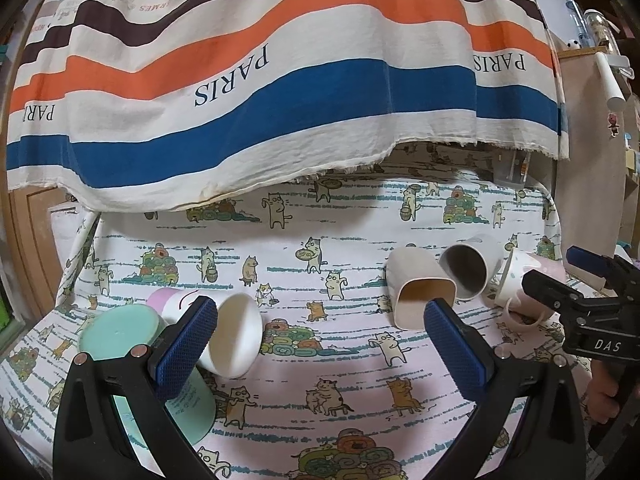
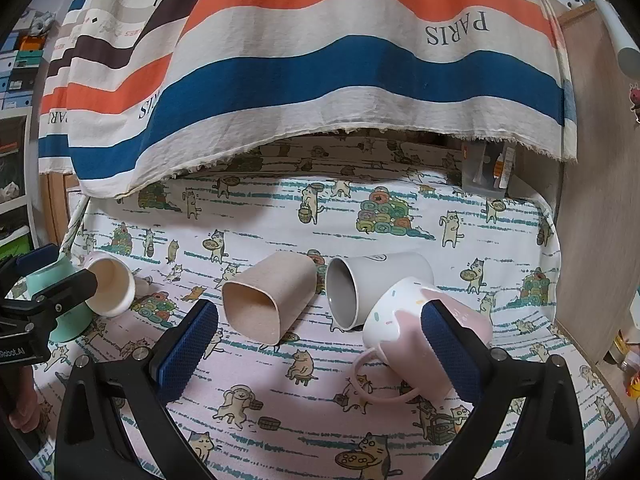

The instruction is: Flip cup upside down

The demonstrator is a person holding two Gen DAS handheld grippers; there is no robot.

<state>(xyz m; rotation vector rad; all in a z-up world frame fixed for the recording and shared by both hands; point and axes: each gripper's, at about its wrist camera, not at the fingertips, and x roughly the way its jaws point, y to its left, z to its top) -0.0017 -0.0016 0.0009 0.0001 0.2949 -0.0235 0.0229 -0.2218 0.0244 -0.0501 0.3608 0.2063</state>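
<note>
Several cups are on a cat-print tablecloth. A mint cup stands upside down at the left; it also shows in the right wrist view. A white and lilac cup lies on its side beside it, mouth toward me. A beige square cup, a grey cup and a pink handled mug lie on their sides. My left gripper is open, its left pad by the white cup. My right gripper is open, its right pad in front of the pink mug.
A striped PARIS cloth hangs over the back of the table. A wooden panel stands at the right edge. A clear box sits at the back right corner. Shelves with boxes are at the far left.
</note>
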